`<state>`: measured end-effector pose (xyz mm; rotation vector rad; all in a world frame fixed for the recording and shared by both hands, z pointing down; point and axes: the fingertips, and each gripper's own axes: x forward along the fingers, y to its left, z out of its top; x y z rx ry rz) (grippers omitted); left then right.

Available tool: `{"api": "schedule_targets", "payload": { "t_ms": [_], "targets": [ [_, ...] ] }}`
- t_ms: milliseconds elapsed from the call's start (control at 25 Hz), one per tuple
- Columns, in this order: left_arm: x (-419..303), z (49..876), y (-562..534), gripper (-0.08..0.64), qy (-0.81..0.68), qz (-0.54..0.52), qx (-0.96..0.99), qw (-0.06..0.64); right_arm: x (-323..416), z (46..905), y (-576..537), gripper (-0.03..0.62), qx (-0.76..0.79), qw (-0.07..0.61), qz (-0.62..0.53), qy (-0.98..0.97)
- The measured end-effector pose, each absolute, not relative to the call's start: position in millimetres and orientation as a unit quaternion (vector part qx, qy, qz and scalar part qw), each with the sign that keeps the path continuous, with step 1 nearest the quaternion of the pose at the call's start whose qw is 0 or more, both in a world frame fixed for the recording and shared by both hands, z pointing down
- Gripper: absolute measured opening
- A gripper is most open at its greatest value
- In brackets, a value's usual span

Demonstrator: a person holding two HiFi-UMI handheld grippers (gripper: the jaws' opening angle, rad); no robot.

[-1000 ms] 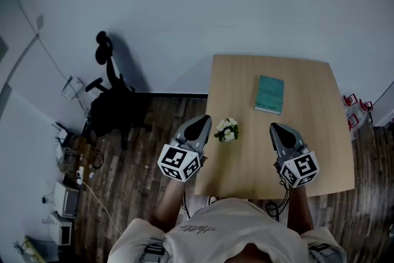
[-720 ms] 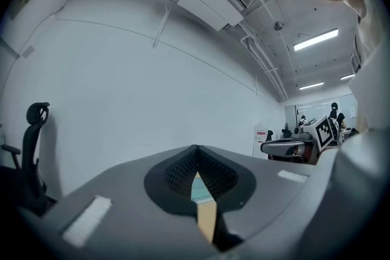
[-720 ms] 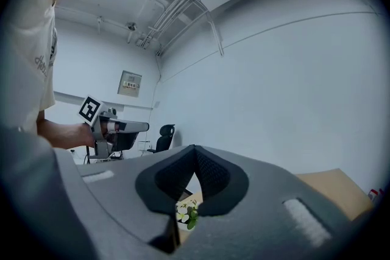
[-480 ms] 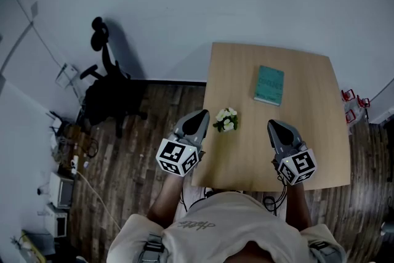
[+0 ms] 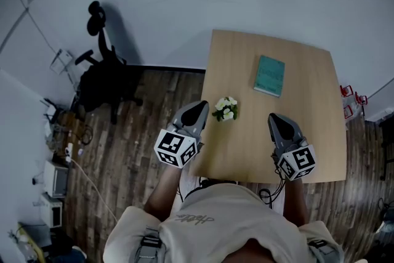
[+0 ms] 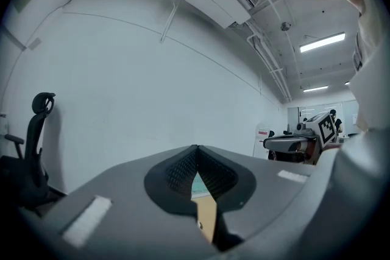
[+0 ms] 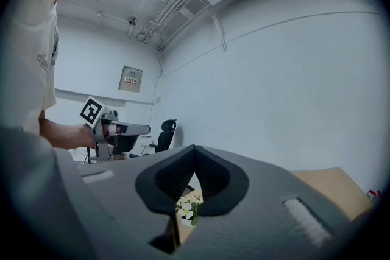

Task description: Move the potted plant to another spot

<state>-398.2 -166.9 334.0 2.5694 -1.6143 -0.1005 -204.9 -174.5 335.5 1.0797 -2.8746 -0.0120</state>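
Observation:
The potted plant (image 5: 226, 109), small with white flowers, stands on the wooden table (image 5: 308, 132) near its left edge. My left gripper (image 5: 200, 109) is shut and empty. It hovers over that table edge just left of the plant, apart from it. My right gripper (image 5: 275, 120) is also shut and empty, over the table well to the right of the plant. In the right gripper view the plant (image 7: 188, 209) shows in the gap under the closed jaws (image 7: 195, 150). In the left gripper view the jaws (image 6: 196, 151) meet, with a strip of table (image 6: 207, 216) below them.
A teal book (image 5: 269, 76) lies on the far half of the table. A black office chair (image 5: 101, 80) stands on the wooden floor to the left, by the wall. Boxes and cables (image 5: 55, 175) clutter the far left floor. A person's torso (image 5: 215, 231) fills the bottom of the head view.
The left gripper has sunk slightly beside the plant. The head view has shifted, so the table sits higher in the picture. Plant, book and right gripper keep their places.

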Motion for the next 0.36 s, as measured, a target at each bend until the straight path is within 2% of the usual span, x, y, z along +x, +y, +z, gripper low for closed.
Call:
{"api": "schedule_targets", "payload": {
  "t_ms": [360],
  "targets": [
    [-403.9, 333.2, -172.2, 0.015, -0.528, -0.026, 0.848, 0.047, -212.7, 335.3, -179.5, 0.002, 0.355, 0.032, -0.002, -0.934]
  ]
}}
